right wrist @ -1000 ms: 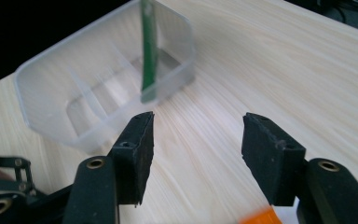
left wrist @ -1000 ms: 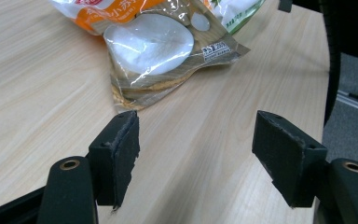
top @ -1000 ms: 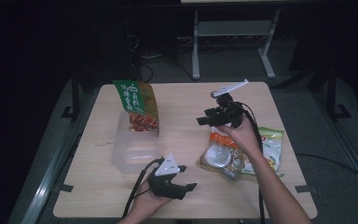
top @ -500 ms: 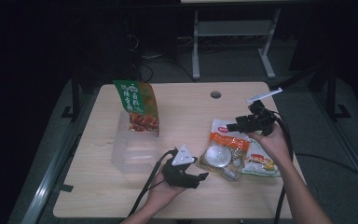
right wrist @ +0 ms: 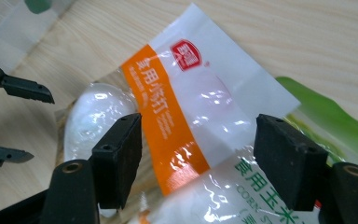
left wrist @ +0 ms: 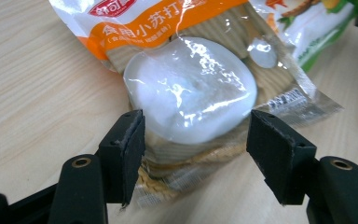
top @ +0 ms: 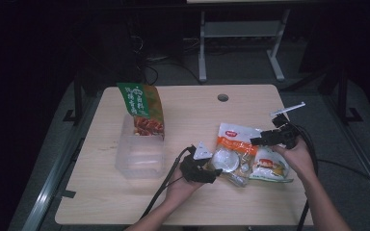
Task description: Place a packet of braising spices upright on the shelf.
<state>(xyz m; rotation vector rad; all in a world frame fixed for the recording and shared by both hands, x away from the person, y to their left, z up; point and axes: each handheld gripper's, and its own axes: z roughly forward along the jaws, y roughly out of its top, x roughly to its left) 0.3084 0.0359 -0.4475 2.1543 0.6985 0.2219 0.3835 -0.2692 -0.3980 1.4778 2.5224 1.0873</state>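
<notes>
So there are 3 bags and 1 clear tub [top: 139, 156] on the table [top: 250, 101]. The orange bag [top: 233, 151] lies right of the tub, overlapping the green-edged bag [top: 272, 168]; bag 3 [top: 142, 109] stands upright in the tub. The left gripper [top: 212, 169] sits at the orange bag's near end, jaws wide open around it (not pinching). The right gripper [top: 260, 140] hovers open above it. Up close, the left gripper view shows a white lump inside.

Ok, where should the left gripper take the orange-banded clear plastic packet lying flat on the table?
Grip the orange-banded clear plastic packet by its flat crimped bottom edge, coming low from the near side; the bulging white pouch inside looks too wide and slippery for the left gripper.
</notes>
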